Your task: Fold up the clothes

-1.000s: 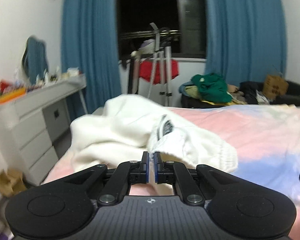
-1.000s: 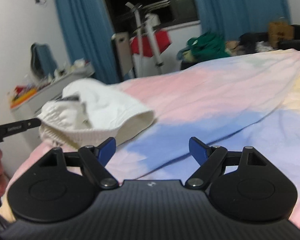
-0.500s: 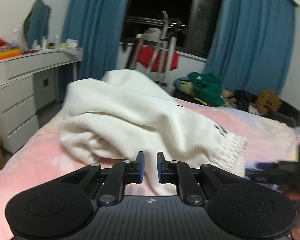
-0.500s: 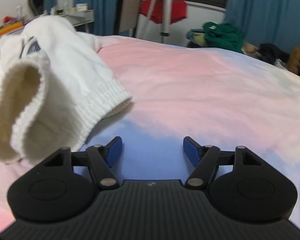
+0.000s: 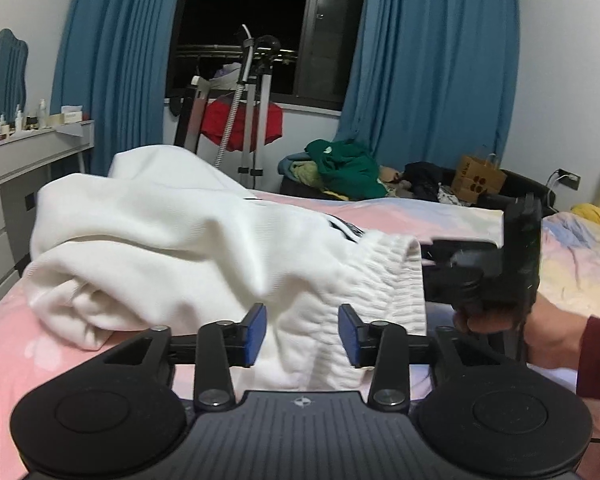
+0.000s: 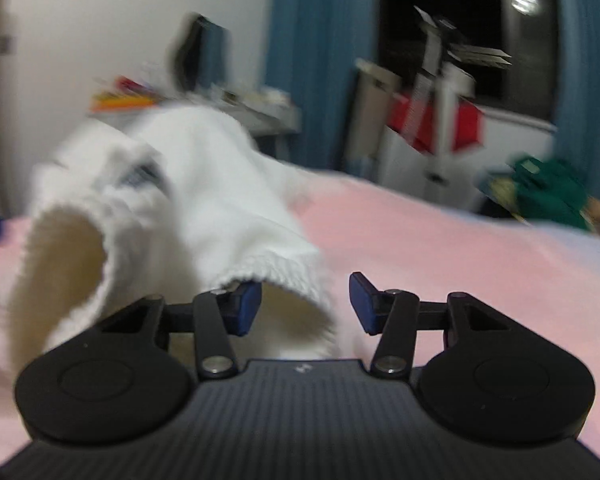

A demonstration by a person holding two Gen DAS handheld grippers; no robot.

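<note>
A white sweatshirt (image 5: 151, 240) lies bunched on the pink and blue bed sheet (image 5: 440, 216). Its ribbed hem (image 5: 380, 280) runs down between the pads of my left gripper (image 5: 302, 334), whose jaws are opening and do not press it. At the right, a hand in a dark red sleeve (image 5: 596, 352) holds my right gripper (image 5: 480, 276) at the hem's far corner. The right wrist view is blurred: my right gripper (image 6: 304, 306) is closing around the hem's edge (image 6: 283, 268), one pad inside the opening, the other outside and apart from it.
A white dresser (image 5: 19, 168) stands left of the bed. Beyond the bed's far edge are a drying rack with a red garment (image 5: 241, 124), a pile of green clothes (image 5: 344, 168) and a paper bag (image 5: 478, 176). Blue curtains (image 5: 119, 60) frame a dark window.
My left gripper went from shut to open and sank close over the ribbed hem. My right gripper swung left across the bed to the hem, rolled, and its jaws narrowed.
</note>
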